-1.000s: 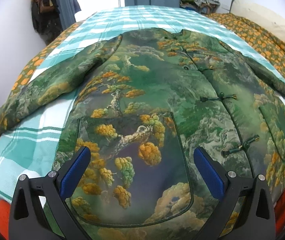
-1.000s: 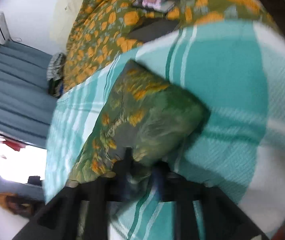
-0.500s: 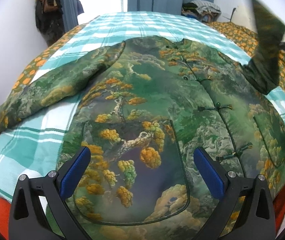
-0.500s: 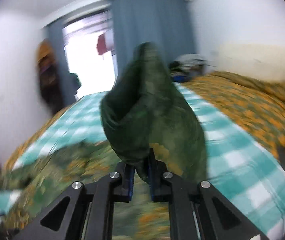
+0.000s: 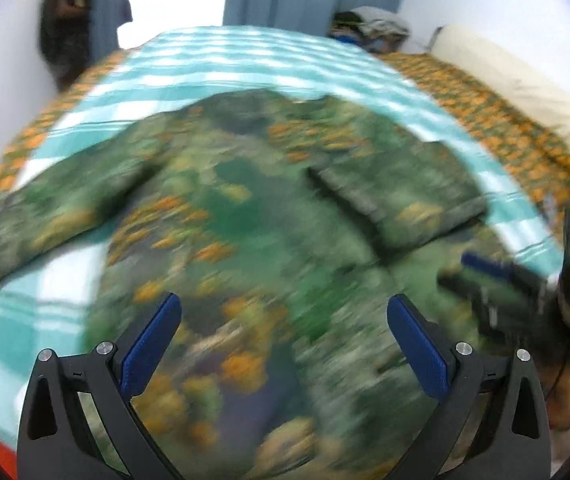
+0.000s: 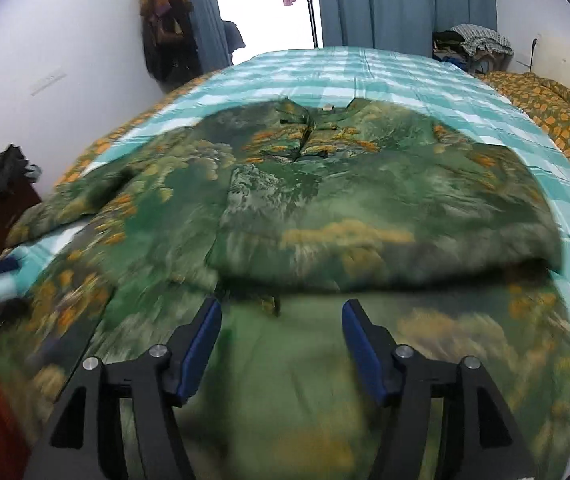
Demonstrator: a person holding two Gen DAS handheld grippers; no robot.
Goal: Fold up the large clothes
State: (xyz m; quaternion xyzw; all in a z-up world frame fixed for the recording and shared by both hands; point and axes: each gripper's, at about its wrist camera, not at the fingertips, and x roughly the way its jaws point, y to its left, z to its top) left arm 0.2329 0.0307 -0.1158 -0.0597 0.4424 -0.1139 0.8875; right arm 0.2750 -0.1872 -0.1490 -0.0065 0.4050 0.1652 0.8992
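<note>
A large green jacket (image 6: 293,208) printed with orange trees lies spread front up on the bed. Its right sleeve (image 6: 385,240) is folded across the chest, with the cuff end just beyond my right gripper (image 6: 281,320). That gripper's jaws are opening and nothing is between them. In the blurred left wrist view the jacket (image 5: 245,220) fills the middle, the folded sleeve (image 5: 397,196) lies at the right, and the other sleeve (image 5: 57,208) stretches out to the left. My left gripper (image 5: 285,320) hangs open above the jacket's lower front. The right gripper (image 5: 497,276) shows at the right edge.
A teal checked sheet (image 6: 365,68) covers the bed, with an orange-patterned quilt (image 6: 557,108) along its right side. Blue curtains (image 6: 401,0) hang at the back. Clothes hang on the left wall (image 6: 165,28). A dark pile of clothes (image 6: 1,184) sits left of the bed.
My right gripper carried the right sleeve up and over from the bed's edge, laid it across the jacket's chest and let go. The left gripper rose a little and stayed open.
</note>
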